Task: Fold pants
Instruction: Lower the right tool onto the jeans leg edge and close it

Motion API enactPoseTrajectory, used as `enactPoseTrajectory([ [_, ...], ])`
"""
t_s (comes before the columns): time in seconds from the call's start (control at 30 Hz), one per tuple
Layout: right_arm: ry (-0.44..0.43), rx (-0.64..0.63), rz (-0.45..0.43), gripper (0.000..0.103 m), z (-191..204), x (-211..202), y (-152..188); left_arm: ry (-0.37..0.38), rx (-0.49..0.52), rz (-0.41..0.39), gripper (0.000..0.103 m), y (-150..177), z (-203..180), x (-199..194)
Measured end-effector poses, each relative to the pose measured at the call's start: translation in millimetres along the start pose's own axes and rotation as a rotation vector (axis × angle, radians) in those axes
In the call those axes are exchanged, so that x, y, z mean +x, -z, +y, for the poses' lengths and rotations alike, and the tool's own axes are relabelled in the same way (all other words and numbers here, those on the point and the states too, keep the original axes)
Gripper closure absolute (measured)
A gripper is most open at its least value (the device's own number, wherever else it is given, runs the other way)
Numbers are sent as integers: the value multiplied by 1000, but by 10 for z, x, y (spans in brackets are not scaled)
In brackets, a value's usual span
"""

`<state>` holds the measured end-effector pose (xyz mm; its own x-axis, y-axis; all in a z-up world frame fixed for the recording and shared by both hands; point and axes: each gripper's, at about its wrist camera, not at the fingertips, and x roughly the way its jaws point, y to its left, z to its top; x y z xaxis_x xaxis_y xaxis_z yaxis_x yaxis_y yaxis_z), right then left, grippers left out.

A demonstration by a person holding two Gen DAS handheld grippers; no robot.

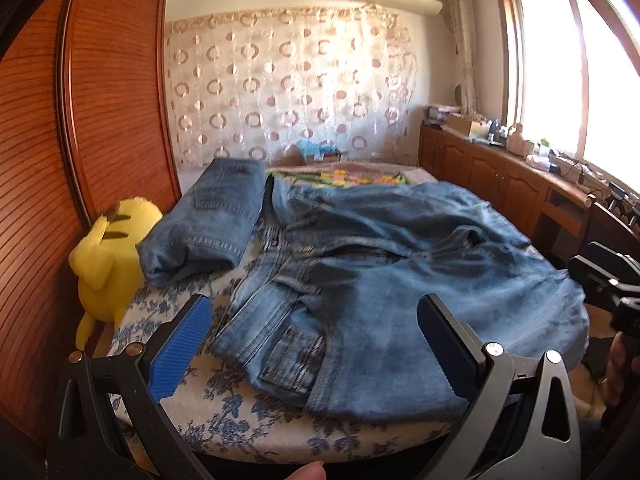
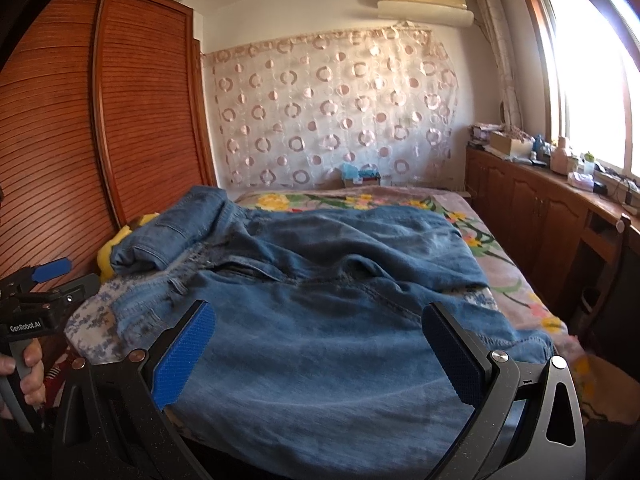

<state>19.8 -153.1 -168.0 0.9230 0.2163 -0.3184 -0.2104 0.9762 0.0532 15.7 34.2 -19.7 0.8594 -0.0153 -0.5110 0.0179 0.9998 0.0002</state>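
Wardrobe [image 1: 100, 120] stands at far left, with a yellow plush [image 1: 108, 256] at its base beside the bed [image 1: 240, 412]. A folded pair of jeans [image 1: 212, 216] lies next to the plush. The unfolded pants [image 1: 380, 264] lie spread and rumpled across the bed. Left claw [image 1: 316, 344] hovers open over the waistband end, holding nothing. Right claw [image 2: 320, 352] hovers open over the legs, holding nothing.

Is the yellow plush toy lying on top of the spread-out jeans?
No, the yellow plush toy sits at the left bed edge by the wardrobe, beside a folded pair of jeans, clear of the spread-out jeans.
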Motion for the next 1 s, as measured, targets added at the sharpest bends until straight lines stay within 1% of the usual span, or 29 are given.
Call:
enactPoseTrajectory([
  [0.1,19,10,30,0,-95,39,44,-12,-13,39,0,80,141,139],
  [0.2,35,12,60,0,-174,51,76,-19,-25,59,0,145,230,220],
  [0.3,26,13,88,0,-224,39,94,-23,-30,72,0,177,268,255],
  [0.43,38,-18,133,2,-239,23,92,-25,-39,101,0,226,344,371],
  [0.53,45,-44,195,6,-266,35,119,-23,-50,124,0,275,410,483],
  [0.67,63,-61,275,12,-289,24,154,-42,-63,153,0,358,529,620],
  [0.83,83,-37,308,14,-346,-108,103,-73,-72,181,0,446,692,729],
  [0.9,79,-37,338,16,-330,-152,106,-71,-85,197,2,479,755,773],
  [1.0,72,-47,377,22,-294,-160,143,-72,-87,215,3,502,801,814],
])
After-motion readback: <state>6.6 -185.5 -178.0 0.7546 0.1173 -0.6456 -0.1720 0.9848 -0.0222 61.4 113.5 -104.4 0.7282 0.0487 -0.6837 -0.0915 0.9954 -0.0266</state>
